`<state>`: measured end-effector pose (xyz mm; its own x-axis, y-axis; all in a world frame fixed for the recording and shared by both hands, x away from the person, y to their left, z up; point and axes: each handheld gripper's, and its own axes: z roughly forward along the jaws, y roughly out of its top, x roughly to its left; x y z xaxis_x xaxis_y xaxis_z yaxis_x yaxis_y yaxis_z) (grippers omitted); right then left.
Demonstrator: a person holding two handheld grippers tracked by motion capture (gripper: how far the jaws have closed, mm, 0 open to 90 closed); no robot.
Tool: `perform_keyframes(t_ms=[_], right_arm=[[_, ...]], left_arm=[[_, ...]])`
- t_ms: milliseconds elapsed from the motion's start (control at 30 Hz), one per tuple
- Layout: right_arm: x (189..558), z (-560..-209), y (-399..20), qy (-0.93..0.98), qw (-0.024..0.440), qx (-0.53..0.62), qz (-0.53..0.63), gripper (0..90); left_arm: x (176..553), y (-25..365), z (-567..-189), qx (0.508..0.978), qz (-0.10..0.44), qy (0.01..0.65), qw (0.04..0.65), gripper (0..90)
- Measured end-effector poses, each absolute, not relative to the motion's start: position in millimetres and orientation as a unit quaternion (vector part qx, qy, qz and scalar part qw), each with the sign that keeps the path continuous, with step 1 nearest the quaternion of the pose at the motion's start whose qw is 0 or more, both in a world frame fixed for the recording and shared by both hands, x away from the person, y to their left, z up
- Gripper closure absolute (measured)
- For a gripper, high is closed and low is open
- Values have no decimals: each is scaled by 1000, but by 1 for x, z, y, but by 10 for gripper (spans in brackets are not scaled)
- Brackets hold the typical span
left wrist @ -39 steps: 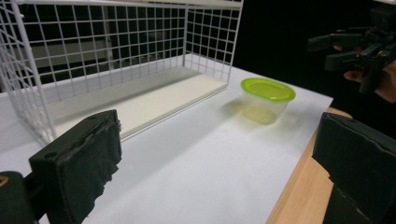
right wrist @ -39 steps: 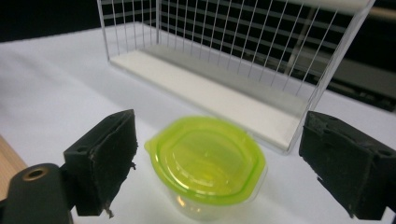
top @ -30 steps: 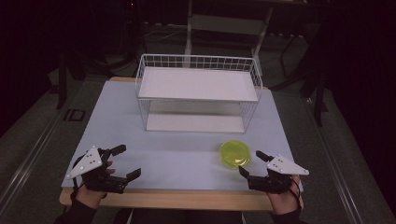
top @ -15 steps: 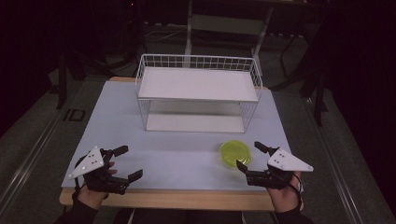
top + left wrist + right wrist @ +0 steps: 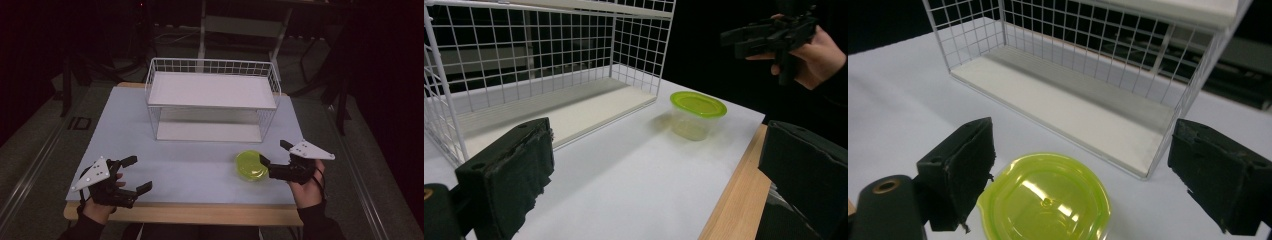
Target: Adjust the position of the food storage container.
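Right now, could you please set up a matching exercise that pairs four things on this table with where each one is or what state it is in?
Things:
1. container with the green lid
2. wire rack
3. left gripper
4. right gripper

Places or states:
A. open, near the table's front left corner
B. at the back middle of the table, with two white shelves
C. open, right beside the container
D. on the table in front of the rack's right end

Pairs: 1-D, 2-B, 3-A, 4-C
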<state>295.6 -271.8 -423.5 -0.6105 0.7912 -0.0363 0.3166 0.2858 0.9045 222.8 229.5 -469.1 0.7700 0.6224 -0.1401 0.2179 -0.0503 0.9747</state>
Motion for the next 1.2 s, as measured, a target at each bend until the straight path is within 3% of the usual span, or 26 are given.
perform_keyframes(t_ms=[233, 500, 733, 1200], right_arm=[[310, -437, -280, 758, 232, 395, 464, 149], [323, -463, -301, 774, 209, 429, 416, 633], [329, -483, -305, 785, 194, 455, 373, 877], [338, -512, -297, 808, 165, 465, 322, 900]], left_arm=[[223, 229, -470, 709, 163, 295, 619, 21], [223, 229, -469, 708, 165, 295, 621, 21], [223, 229, -469, 709, 167, 293, 620, 21], [223, 228, -469, 710, 167, 290, 620, 21]])
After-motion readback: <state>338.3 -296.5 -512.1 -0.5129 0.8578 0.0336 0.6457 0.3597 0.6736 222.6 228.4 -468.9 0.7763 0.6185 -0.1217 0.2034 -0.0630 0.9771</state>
